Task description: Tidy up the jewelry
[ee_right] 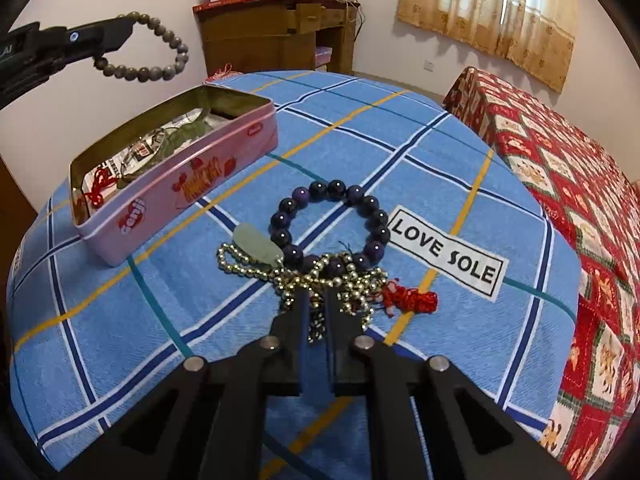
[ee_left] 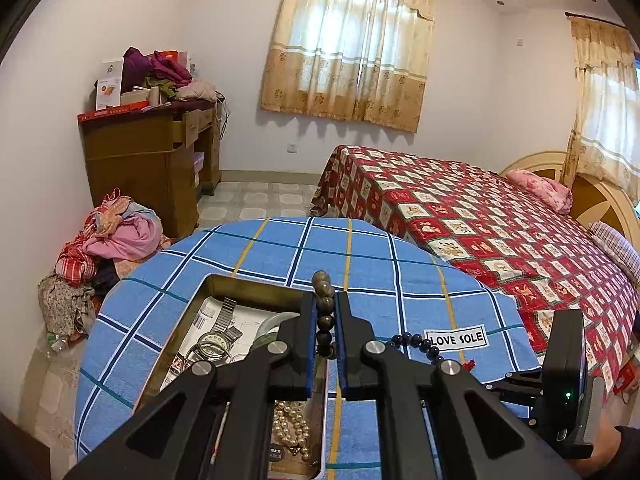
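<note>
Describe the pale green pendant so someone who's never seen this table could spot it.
On the blue checked tablecloth, look right of the pink tin. The pale green pendant lies against the dark bead bracelet. It is one smooth, milky oval, not a bead string.

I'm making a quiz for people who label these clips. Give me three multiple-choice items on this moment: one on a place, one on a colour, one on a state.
1. Where does the grey bead bracelet hang?
A. in the air above the pink tin
B. on the bed
C. flat on the cloth

2. What colour is the round-bead bracelet lying on the tablecloth?
A. white
B. dark purple
C. orange

3. How is the right gripper?
A. wide open, clear of everything
B. out of view
C. shut on the gold bead chain

Key: 1 A, the left gripper holds it up clear of the table; 2 B, its beads look deep violet; 3 C, the jaws pinch the chain's strands.
</note>
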Demonstrator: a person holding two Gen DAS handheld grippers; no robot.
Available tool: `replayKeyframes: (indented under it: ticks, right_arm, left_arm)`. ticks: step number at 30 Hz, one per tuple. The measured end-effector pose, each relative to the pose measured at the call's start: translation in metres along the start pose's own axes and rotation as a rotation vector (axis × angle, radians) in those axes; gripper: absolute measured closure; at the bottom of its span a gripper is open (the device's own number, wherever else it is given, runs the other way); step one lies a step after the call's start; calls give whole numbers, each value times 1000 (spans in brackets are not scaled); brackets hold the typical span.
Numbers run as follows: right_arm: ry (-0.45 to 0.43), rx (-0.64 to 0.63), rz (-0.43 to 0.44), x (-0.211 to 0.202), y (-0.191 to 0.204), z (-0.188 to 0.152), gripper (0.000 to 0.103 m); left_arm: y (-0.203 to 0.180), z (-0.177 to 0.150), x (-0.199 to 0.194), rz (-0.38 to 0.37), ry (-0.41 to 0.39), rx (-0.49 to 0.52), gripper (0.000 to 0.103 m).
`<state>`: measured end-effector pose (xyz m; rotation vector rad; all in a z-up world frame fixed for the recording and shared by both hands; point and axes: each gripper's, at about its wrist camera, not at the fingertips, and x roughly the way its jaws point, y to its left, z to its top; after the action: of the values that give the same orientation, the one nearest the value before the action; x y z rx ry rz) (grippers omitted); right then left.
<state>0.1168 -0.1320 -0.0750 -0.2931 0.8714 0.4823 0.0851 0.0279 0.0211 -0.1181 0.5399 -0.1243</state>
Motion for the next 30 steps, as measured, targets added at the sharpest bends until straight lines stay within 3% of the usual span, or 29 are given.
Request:
replayKeyframes:
  ticks: [8,11,13,14,15,22,23,24,26,30]
  right_arm:
    - [-160,18,-15,-54,-4,26,99]
    - [-141,12,-6,-51,-4,35,98]
    - [-99,5,-22,-37,-2,33,89]
    - [-72,7,-19,-28,-2,30,74]
    - [-55,7,-16,-21,-1,27,69]
    - [17,0,-44,11,2,18,70]
    - [30,1,-57,15,1,17,71]
    - [33,2,-57,16,0,15,80]
    - [16,3,-47,10,1,13,90]
    - [-61,32,-24,-19,-3,14,91]
  left_arm:
    - [-2,1,-1,-4,-5,1,96]
    - [-4,1,-2,-9,-9,4,96]
    - [-3,0,-2,-11,-9,3,96]
    - [-2,0,-2,-11,-8,3,96]
    - [0,0,-2,-11,-7,2,96]
    - [0,-6,7,-17,20,0,96]
    - [-1,-6,8,-18,22,2,96]
    - [-2,-6,7,-18,23,4,96]
    - [-1,-6,5,-18,19,5,96]
    - [0,-5,2,-16,12,3,96]
